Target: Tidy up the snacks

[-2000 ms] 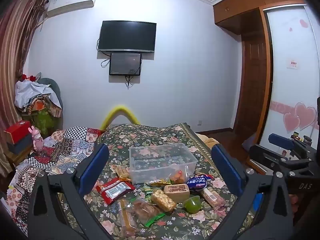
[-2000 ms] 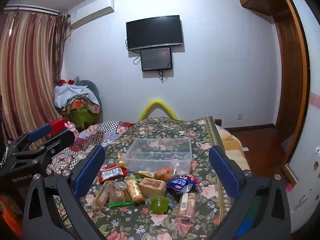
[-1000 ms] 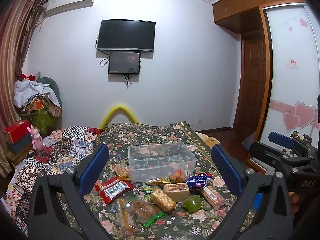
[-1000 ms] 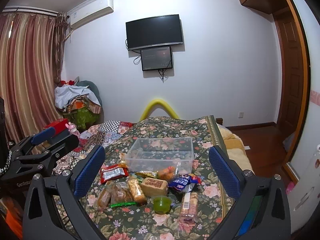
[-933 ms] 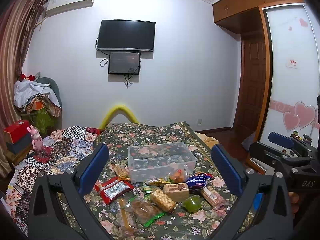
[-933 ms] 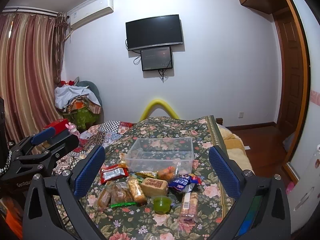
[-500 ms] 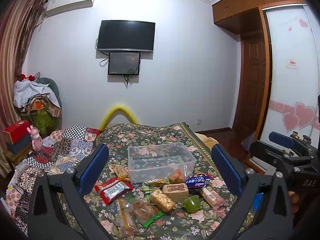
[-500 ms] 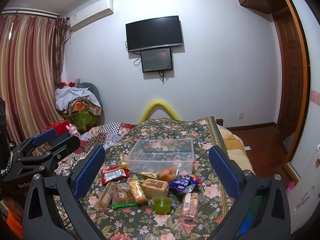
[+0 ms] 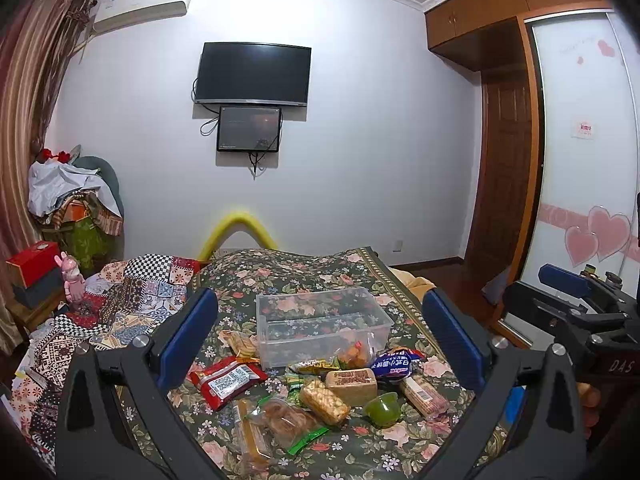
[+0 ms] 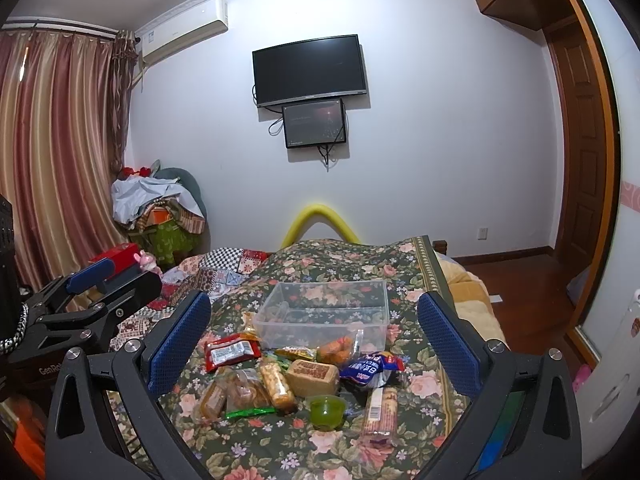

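A clear plastic bin (image 9: 324, 326) is shown standing on a floral bedspread (image 9: 280, 268), open at the top and apparently empty, with the snacks heaped just beside its near wall. The left gripper (image 9: 320, 336) is held above the bed with its blue-padded fingers (image 9: 188, 334) set wide apart and nothing between them; the right gripper (image 10: 314, 334) is likewise held spread, unloaded, above the same heap. In the left wrist view, a red packet (image 9: 227, 376) is seen at 9 o'clock of the heap, a brown cake bar (image 9: 352, 384) at its centre, a blue wrapper (image 9: 394, 364) at 2 o'clock, a green jelly cup (image 9: 382, 410) at 5 o'clock, and a long wafer pack (image 9: 424, 396) at 4 o'clock. An orange snack bag (image 9: 354, 354) is leaned against the bin's near wall. In the right wrist view the bin (image 10: 326, 314) is placed at 12 o'clock of the heap, with the jelly cup (image 10: 327, 410) nearest the camera. A wall-mounted television (image 9: 254, 74) is visible behind the bed, and a patchwork quilt (image 9: 120, 300) is spread at 9 o'clock.
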